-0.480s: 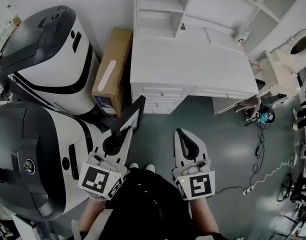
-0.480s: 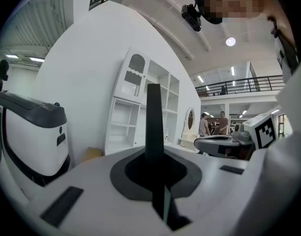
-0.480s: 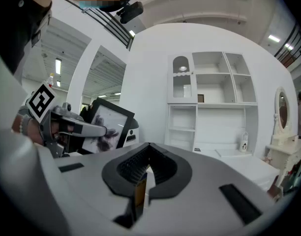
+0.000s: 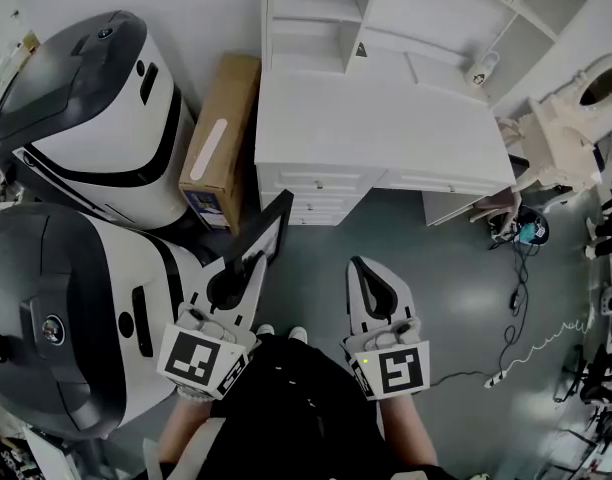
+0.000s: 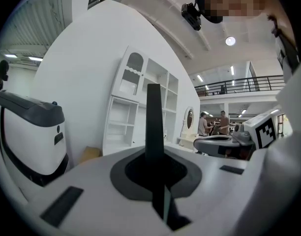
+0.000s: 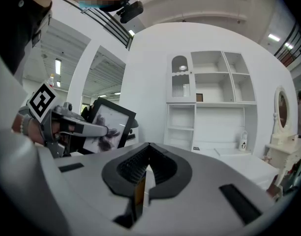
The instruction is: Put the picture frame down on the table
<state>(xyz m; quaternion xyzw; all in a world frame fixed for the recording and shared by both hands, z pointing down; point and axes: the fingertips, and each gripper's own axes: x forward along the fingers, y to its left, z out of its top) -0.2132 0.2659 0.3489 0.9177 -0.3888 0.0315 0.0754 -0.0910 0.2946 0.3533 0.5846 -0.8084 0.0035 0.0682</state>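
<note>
hardly anything has shifted since the earlier frame: the picture frame (image 4: 269, 230) hangs upright over the floor, short of the white tabletop (image 4: 386, 128), clamped edge-on in the left tool (image 4: 248, 266). this looks like the carry step; next the frame needs bringing forward over the tabletop and lowering. the right tool (image 4: 363, 268) is clenched on nothing.

Smooth, matt white plastic covers the left gripper (image 4: 250, 260) and the right gripper (image 4: 361, 266), and their dark pads (image 6: 135, 165) are ribbed. The frame (image 4: 276, 213) has a matt black border. At far left stands a box (image 4: 224, 138) of plain brown cardboard with a pale paper label. Beside it, the desk (image 4: 386, 128) is finished in smooth white paint. The grey floor (image 4: 456, 288) has a soft sheen. On the left, the machines (image 4: 86, 118) have glossy white and grey plastic casings.
</note>
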